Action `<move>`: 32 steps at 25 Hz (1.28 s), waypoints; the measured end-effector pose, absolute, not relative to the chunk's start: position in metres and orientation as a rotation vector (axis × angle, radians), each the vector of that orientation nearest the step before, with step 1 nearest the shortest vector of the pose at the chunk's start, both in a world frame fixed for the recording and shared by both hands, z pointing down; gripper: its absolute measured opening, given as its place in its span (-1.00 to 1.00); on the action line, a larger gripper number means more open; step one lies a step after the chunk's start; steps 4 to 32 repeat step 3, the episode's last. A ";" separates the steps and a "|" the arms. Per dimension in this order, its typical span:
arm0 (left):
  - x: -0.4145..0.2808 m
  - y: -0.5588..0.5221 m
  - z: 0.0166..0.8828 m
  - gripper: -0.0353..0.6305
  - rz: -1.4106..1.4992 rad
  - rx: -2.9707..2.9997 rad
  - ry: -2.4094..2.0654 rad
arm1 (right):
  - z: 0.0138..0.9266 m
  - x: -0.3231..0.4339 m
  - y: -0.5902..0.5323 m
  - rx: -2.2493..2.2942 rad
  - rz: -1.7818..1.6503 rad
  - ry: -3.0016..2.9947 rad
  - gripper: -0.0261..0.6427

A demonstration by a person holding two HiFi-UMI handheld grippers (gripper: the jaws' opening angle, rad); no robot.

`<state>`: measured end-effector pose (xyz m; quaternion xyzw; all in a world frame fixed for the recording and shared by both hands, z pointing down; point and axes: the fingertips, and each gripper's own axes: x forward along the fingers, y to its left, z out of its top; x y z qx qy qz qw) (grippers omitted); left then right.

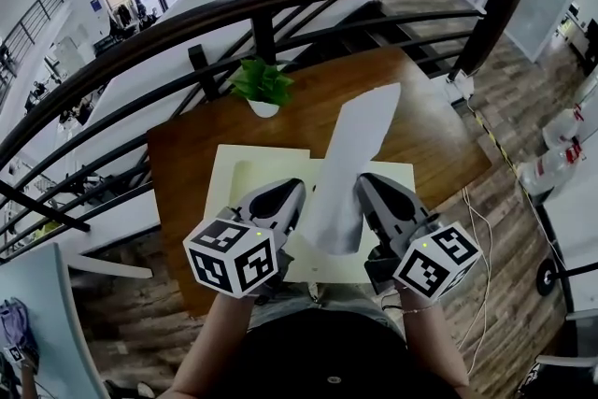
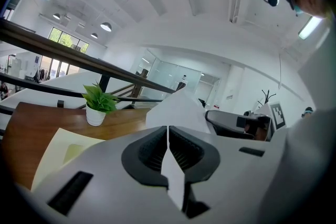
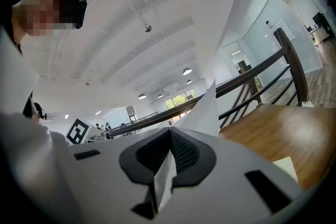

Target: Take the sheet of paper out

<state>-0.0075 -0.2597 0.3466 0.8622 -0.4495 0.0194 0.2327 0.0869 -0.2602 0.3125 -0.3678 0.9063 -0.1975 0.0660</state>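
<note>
Plainly, the one sheet of paper (image 1: 353, 154) is held up over the counter's (image 1: 425, 131) near edge, above a single cream folder (image 1: 245, 175), possibly an envelope. Two tools pinch it: the left tool (image 2: 168, 139) is closed on its left margin, the right tool (image 3: 169, 140) on its right. Light and floppy, it likely creases easily, so margin grips suit it. One potted plant (image 1: 263, 87) stands near the far edge.

We read no text, nos. or brand names anywhere; left marker cube (image 1: 231, 259) & right marker cube (image 1: 437, 260) show b/w square patterns only.
</note>
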 end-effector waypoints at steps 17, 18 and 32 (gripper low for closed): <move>-0.008 -0.263 0.346 -0.82 0.053 2.373 -1.233 | 0.313 0.087 -0.263 -1.115 -0.587 2.736 -0.84; -0.008 -0.263 0.346 -0.82 0.053 2.373 -1.233 | 0.313 0.087 -0.263 -1.115 -0.587 2.736 -0.84; -0.008 -0.263 0.346 -0.82 0.053 2.373 -1.233 | 0.313 0.087 -0.263 -1.115 -0.587 2.736 -0.84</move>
